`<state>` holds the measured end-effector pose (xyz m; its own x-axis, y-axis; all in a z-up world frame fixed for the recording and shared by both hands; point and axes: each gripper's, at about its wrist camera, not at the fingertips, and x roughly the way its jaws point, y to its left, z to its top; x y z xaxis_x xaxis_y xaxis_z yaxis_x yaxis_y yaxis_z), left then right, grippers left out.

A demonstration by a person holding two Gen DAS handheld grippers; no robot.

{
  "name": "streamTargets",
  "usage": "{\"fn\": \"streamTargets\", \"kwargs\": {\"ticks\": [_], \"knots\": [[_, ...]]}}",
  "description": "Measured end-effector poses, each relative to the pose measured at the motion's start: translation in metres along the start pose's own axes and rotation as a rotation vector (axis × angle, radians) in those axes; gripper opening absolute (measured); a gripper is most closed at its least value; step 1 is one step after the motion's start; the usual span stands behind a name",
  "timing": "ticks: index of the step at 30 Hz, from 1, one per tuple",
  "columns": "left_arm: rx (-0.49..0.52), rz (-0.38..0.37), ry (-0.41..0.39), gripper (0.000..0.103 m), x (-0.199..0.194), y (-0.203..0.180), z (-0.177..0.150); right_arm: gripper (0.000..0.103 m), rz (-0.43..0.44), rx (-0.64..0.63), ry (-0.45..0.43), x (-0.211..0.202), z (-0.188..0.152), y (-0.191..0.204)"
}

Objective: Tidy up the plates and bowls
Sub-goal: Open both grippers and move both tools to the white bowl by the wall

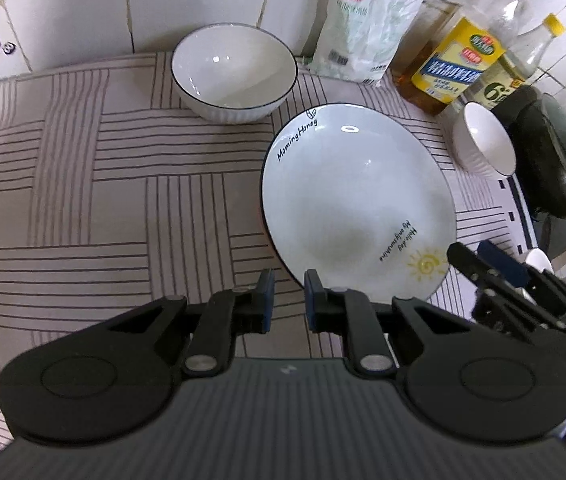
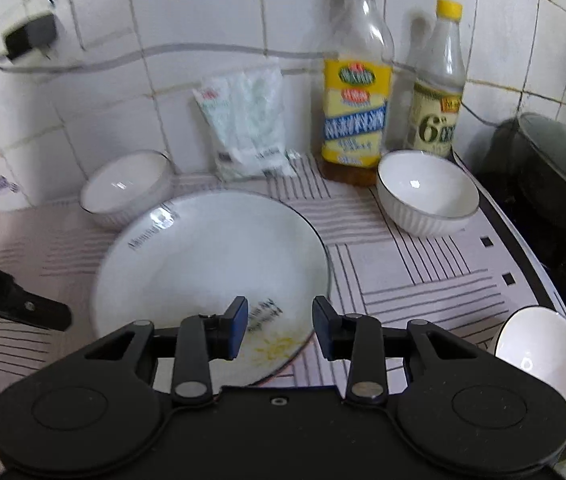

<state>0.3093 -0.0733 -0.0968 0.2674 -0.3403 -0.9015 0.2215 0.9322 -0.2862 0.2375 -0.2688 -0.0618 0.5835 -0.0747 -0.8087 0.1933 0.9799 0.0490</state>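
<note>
A large white plate (image 1: 357,200) with black lettering and a yellow sun lies on the striped mat (image 1: 83,184); it also shows in the right wrist view (image 2: 211,272). A white bowl (image 1: 235,72) stands behind it at the wall (image 2: 127,188). A smaller ribbed white bowl (image 1: 483,142) stands to the right by the bottles (image 2: 427,192). Another white bowl (image 2: 539,364) lies tilted at the counter's right edge. My left gripper (image 1: 289,292) is open and empty just left of the plate's near rim. My right gripper (image 2: 279,320) is open and empty over the plate's near rim.
A white packet (image 2: 247,128), a yellow-labelled oil bottle (image 2: 353,92) and a vinegar bottle (image 2: 439,92) stand against the tiled wall. A black wok with a glass lid (image 2: 555,168) sits on the stove at right. A plug and cable (image 2: 31,36) hang on the wall.
</note>
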Motion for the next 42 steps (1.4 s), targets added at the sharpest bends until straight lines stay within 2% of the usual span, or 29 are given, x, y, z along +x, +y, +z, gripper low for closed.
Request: {"fn": "streamTargets", "kwargs": {"ticks": [3, 7, 10, 16, 18, 25, 27, 32, 35, 37, 39, 42], "knots": [[0.013, -0.017, -0.017, 0.015, -0.016, 0.004, -0.010, 0.043, 0.034, -0.014, -0.031, -0.020, 0.004, 0.006], [0.014, -0.024, -0.026, 0.015, -0.034, 0.010, -0.022, 0.043, 0.019, -0.057, -0.054, -0.035, 0.002, 0.016], [0.011, -0.013, -0.039, 0.016, -0.046, 0.014, -0.029, 0.045, 0.046, -0.062, -0.060, -0.049, 0.000, 0.022], [0.041, 0.037, -0.070, 0.020, -0.072, 0.020, -0.040, 0.057, 0.117, -0.092, -0.104, -0.077, 0.003, 0.038], [0.049, 0.046, -0.083, 0.026, -0.083, 0.025, -0.043, 0.066, 0.182, -0.094, -0.117, -0.083, 0.007, 0.041], [0.074, 0.046, -0.112, 0.036, -0.104, 0.037, -0.043, 0.068, 0.304, -0.146, -0.166, -0.093, 0.021, 0.066], [0.078, 0.061, -0.122, 0.043, -0.106, 0.039, -0.040, 0.069, 0.333, -0.169, -0.169, -0.090, 0.026, 0.072], [0.067, 0.081, -0.135, 0.053, -0.105, 0.051, -0.028, 0.073, 0.378, -0.181, -0.171, -0.076, 0.040, 0.081], [0.059, 0.107, -0.147, 0.065, -0.099, 0.061, -0.017, 0.075, 0.380, -0.184, -0.171, -0.062, 0.048, 0.084], [0.040, 0.118, -0.158, 0.068, -0.094, 0.069, -0.010, 0.078, 0.372, -0.181, -0.168, -0.051, 0.054, 0.085], [0.014, 0.114, -0.160, 0.078, -0.085, 0.077, -0.001, 0.088, 0.376, -0.166, -0.168, -0.040, 0.059, 0.085], [-0.006, 0.110, -0.171, 0.083, -0.071, 0.086, 0.012, 0.088, 0.379, -0.138, -0.175, -0.023, 0.065, 0.084]]}}
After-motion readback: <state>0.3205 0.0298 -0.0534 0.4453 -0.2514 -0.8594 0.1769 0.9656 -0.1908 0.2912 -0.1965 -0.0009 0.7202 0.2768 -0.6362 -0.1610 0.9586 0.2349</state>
